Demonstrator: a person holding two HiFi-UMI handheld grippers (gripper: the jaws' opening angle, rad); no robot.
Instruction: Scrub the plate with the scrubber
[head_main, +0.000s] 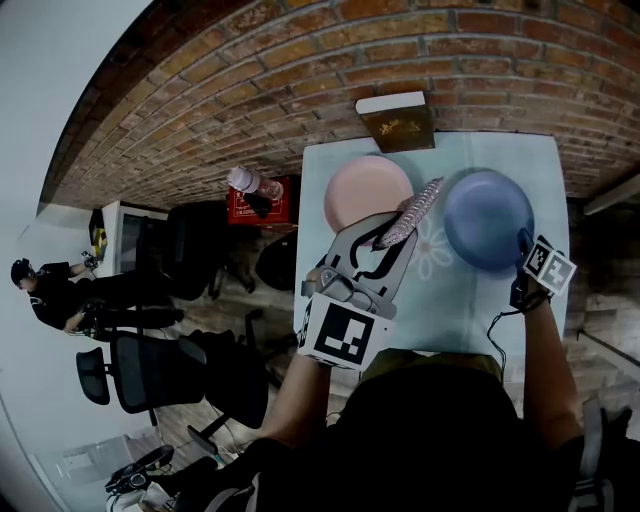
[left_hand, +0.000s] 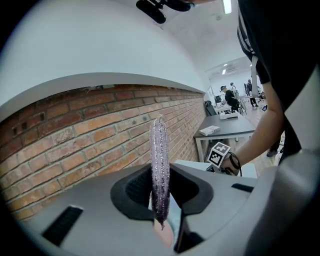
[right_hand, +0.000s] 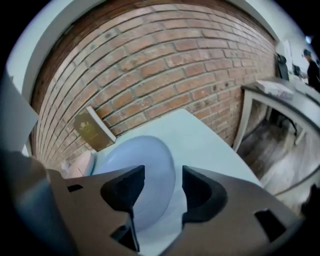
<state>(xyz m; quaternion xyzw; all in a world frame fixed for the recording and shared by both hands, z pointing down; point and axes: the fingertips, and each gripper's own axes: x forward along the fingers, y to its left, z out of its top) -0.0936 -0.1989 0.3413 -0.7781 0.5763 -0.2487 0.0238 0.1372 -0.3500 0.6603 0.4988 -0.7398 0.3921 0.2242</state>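
Scrubber was clenched in my L tongs over table's middle, R tongs released at blue plate nr far-right corner, so unheld plate could've skidded w/ scrubbing.

- Left gripper: grey shell, black pads, white cube with black square marker.
- Right gripper: same grey shell, black pads, marker cube.
- Black cable and black wristband at right wrist.
- Dark top.
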